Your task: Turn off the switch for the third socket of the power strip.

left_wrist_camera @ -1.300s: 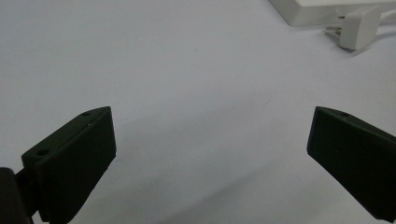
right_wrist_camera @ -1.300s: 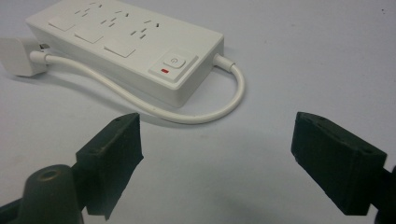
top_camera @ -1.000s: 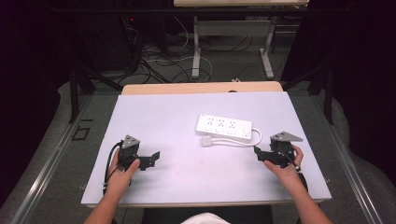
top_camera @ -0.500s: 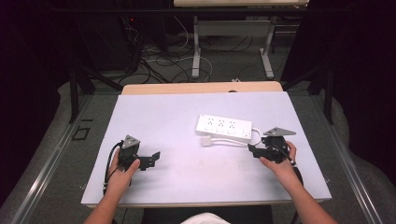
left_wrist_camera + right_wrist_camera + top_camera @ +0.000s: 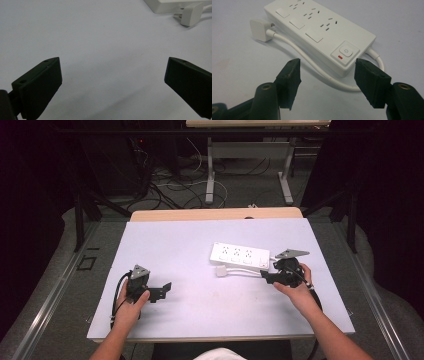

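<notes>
Moved forward, my right gripper [image 5: 325, 80] now sits jaws spread at the power strip's [image 5: 322, 30] switch end — my left gripper [image 5: 159, 291], also spread, rests well apart.

Your power strip [image 5: 319, 35]: smooth white plastic, slight sheen; cord [image 5: 312, 65] and plug [image 5: 260, 30] same glossy white plastic. Your right claw [image 5: 327, 82]: matt black plastic, faintly grainy faces. Your left claw [image 5: 112, 87]: same matt black finish. Surface [image 5: 190, 295]: smooth, matt pale grey-white; bare light wood strip [image 5: 215, 214] along far edge.
</notes>
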